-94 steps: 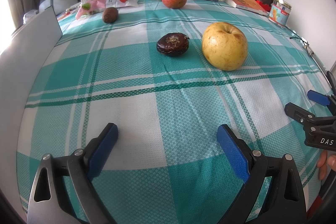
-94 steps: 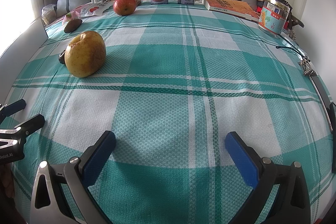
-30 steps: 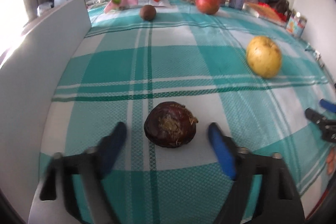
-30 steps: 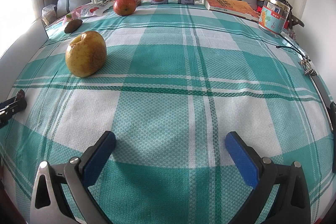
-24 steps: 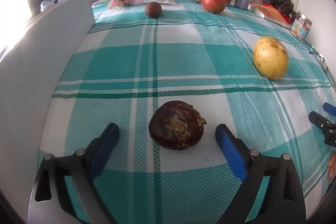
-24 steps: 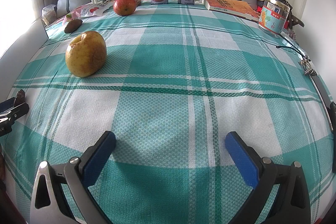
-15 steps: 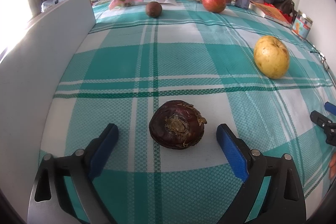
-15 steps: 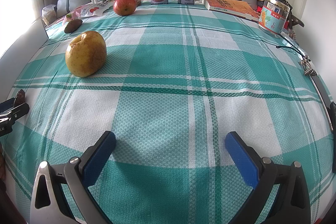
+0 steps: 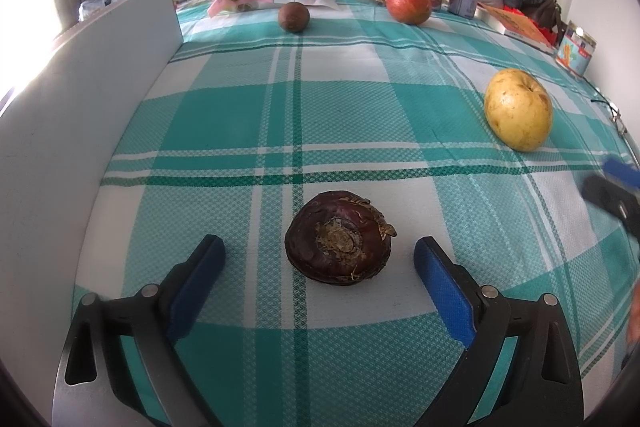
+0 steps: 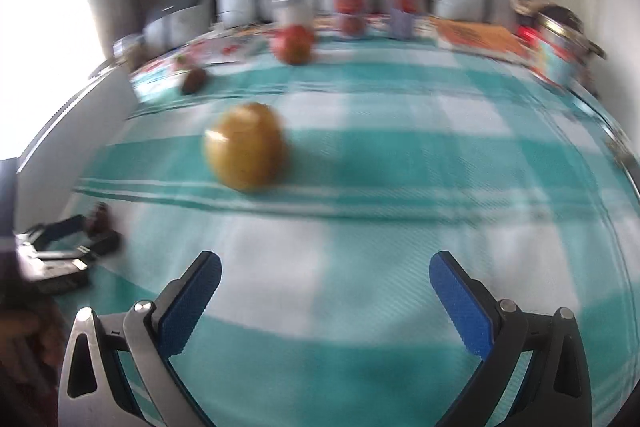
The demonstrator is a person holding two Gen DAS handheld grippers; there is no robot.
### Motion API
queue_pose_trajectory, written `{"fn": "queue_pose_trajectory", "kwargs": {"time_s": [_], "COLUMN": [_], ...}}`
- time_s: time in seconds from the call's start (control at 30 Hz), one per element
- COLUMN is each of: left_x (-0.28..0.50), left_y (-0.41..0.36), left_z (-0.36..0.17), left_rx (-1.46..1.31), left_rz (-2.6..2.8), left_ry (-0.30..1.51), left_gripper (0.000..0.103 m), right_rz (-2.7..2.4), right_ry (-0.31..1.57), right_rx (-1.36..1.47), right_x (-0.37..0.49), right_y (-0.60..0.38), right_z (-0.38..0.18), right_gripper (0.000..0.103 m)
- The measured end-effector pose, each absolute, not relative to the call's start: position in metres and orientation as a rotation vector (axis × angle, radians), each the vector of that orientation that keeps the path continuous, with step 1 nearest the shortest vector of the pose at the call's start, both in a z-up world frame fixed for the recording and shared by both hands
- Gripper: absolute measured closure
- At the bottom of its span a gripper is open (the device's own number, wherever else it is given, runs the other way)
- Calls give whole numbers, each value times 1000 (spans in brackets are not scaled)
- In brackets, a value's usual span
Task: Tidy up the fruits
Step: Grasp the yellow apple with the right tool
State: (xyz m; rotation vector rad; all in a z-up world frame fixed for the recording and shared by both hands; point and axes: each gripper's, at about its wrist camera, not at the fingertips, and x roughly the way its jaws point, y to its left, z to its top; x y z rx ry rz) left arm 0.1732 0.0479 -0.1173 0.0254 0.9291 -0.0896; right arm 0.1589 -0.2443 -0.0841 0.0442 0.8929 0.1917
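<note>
On the checked bedspread (image 9: 340, 87) we have the dark fruit (image 9: 339, 254) lying freed between our left gripper's (image 9: 319, 259) just-spread jaws, our right gripper (image 10: 325, 273) gaping empty, while pear (image 9: 518, 115), red fruit (image 9: 409, 4) and brown fruit (image 9: 294, 17) look still unsorted.

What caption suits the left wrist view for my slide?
Open left gripper flanks a dark purple fruit on the checked cloth; a yellow pear lies beyond.

Left window glare; right view motion-blurred.
</note>
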Motion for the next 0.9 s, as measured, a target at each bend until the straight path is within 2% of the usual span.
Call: {"fn": "queue_pose_trajectory", "kwargs": {"time_s": [0.2, 0.33, 0.37, 0.43, 0.53, 0.9], "left_x": [173, 173, 173, 173, 173, 173], "left_y": [48, 48, 48, 48, 48, 48], "left_z": [-117, -117, -117, -117, -117, -117], "left_rx": [25, 25, 25, 25, 25, 25], "left_rz": [-90, -90, -90, -90, -90, -90], "left_ry": [929, 929, 929, 929, 929, 929], "left_gripper": [6, 6, 6, 6, 6, 6], "right_rz": [226, 214, 216, 170, 209, 259], "right_ry": [917, 1016, 1023, 1013, 1036, 1020], "right_rx": [-65, -97, -95, -120, -26, -44], "right_x": [224, 251, 254, 255, 253, 164], "right_y": [-186, -174, -174, -178, -190, -223], "right_z": [-81, -96, -97, -95, -93, -80], "right_gripper": [0, 2, 6, 38, 38, 38]}}
